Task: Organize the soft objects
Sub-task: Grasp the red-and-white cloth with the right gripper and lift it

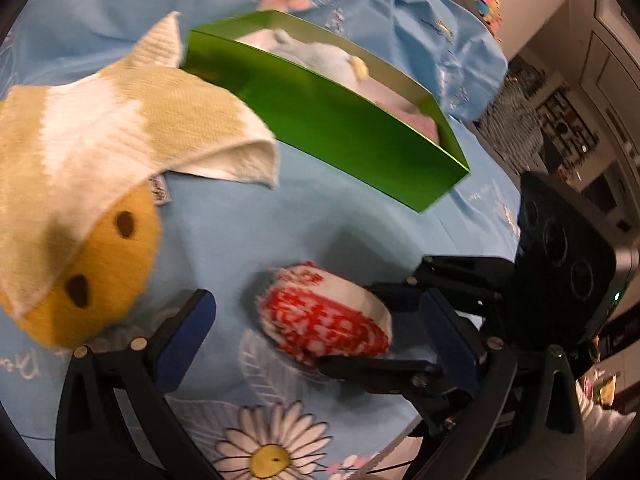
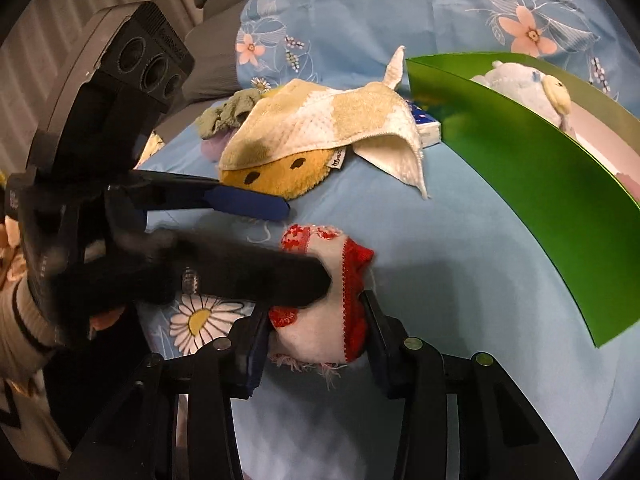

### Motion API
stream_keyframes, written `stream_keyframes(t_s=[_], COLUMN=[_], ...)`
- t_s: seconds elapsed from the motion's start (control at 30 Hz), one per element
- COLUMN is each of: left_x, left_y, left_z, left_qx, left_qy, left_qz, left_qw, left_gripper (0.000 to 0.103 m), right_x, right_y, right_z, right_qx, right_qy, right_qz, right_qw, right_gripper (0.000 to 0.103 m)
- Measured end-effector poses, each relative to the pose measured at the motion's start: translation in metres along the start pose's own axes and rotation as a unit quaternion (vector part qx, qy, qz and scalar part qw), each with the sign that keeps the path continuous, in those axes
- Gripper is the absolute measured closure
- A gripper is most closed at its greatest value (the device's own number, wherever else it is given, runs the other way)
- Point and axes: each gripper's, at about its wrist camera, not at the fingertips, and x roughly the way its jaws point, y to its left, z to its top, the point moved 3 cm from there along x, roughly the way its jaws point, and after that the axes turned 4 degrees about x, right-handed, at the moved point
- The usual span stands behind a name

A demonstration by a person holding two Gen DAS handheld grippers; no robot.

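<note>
A red-and-white rolled soft piece (image 1: 326,318) (image 2: 328,304) lies on the blue floral cloth. My right gripper (image 2: 316,336) is shut on it, one finger on each side. My left gripper (image 1: 316,312) is open around the same piece; in the right wrist view its fingers (image 2: 248,202) straddle the piece's far end. A yellow smiley plush (image 1: 96,268) (image 2: 280,176) lies to the left under a beige-and-white towel (image 1: 112,128) (image 2: 332,120). A green box (image 1: 340,128) (image 2: 540,184) holds a light blue plush (image 1: 320,54) (image 2: 520,88).
The blue floral cloth (image 1: 280,216) (image 2: 460,240) covers the surface. A green-grey cloth and a lilac item (image 2: 228,116) lie behind the towel. A small blue-and-white box (image 2: 426,124) sits beside the green box. Shelves and furniture (image 1: 568,128) stand beyond the cloth's edge.
</note>
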Motion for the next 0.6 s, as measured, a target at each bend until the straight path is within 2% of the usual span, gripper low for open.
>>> stream_keyframes(t_s=[0.17, 0.2, 0.23, 0.27, 0.43, 0.53, 0.6], left_x=[0.009, 0.008, 0.008, 0.009, 0.011, 0.008, 0.001], left_y=[-0.003, -0.004, -0.005, -0.006, -0.013, -0.015, -0.018], left_z=[-0.005, -0.005, -0.005, -0.005, -0.008, -0.005, -0.002], left_qx=[0.006, 0.01, 0.013, 0.011, 0.018, 0.024, 0.031], left_qy=[0.009, 0.008, 0.009, 0.012, 0.011, 0.003, -0.011], left_qz=[-0.001, 0.001, -0.003, -0.013, -0.004, 0.006, 0.011], left_qw=[0.9999, 0.9999, 0.9999, 0.9998, 0.9998, 0.9997, 0.9994], left_gripper=[0.02, 0.025, 0.036, 0.04, 0.042, 0.043, 0.043], right_x=[-0.006, -0.006, -0.007, -0.008, -0.007, -0.005, -0.006], right_y=[-0.002, -0.003, -0.003, -0.003, 0.001, 0.009, 0.01], right_z=[-0.006, -0.006, -0.006, -0.007, -0.01, -0.01, -0.007], right_qx=[-0.004, -0.005, -0.006, -0.007, -0.023, -0.049, -0.047], right_qy=[0.003, 0.004, 0.004, 0.004, 0.004, 0.002, -0.009], right_qz=[0.004, 0.004, 0.003, 0.002, -0.012, -0.035, -0.04], right_qw=[1.0, 1.0, 1.0, 1.0, 1.0, 0.998, 0.998], right_gripper=[0.053, 0.052, 0.052, 0.051, 0.051, 0.061, 0.062])
